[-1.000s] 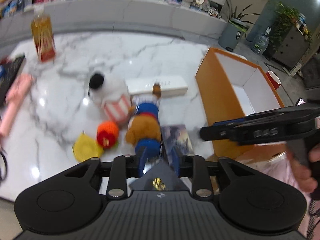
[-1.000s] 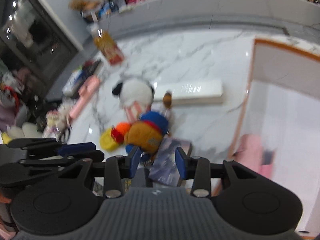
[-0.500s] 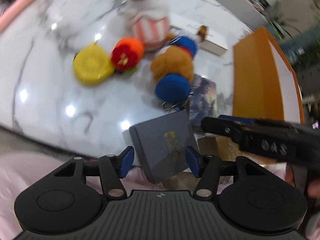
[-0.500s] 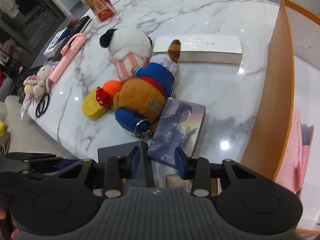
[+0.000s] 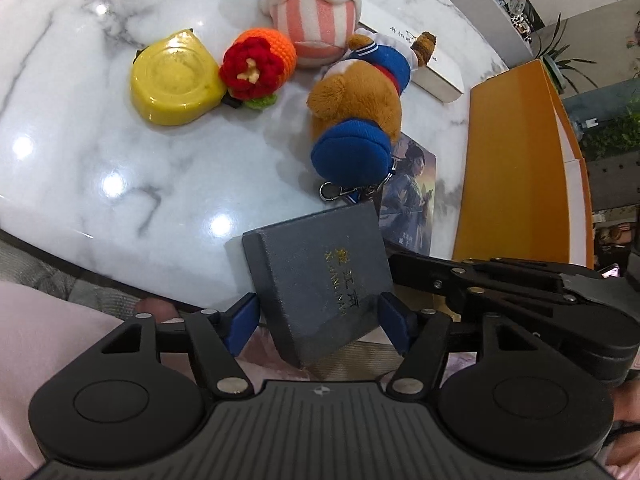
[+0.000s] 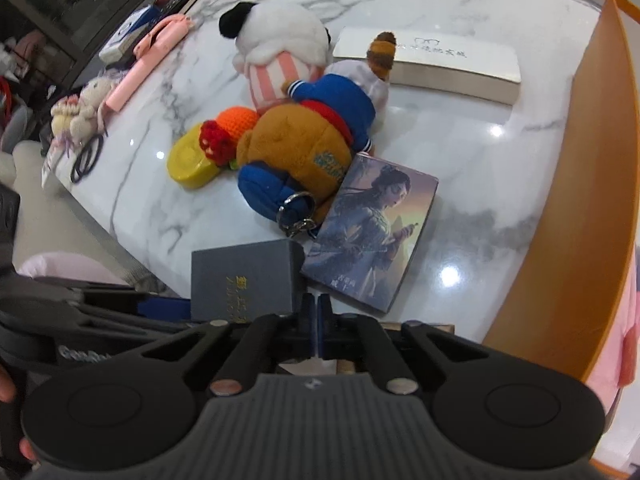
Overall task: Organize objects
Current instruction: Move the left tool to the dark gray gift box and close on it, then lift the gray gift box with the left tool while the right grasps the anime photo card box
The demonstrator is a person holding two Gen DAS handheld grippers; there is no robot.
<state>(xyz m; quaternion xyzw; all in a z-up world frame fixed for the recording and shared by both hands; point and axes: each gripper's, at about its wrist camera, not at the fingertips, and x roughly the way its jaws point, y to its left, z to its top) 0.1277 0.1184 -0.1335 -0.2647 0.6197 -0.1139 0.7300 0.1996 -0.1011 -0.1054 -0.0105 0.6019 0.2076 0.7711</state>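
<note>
we see the left gripper (image 5: 320,320) with jaws opening, straddling the dark grey square gift box with gold lettering (image 5: 324,276); the blue pads do not press it. the box overhangs the white marble tabletop (image 5: 120,160) edge. the right gripper (image 6: 314,328) is clenched, its fingertips at the box's right edge; we cannot tell whether it grips the box. the brown plush toy in blue clothes (image 5: 356,108) lies at twelve o'clock of the box, the orange open box (image 5: 516,160) at two o'clock.
</note>
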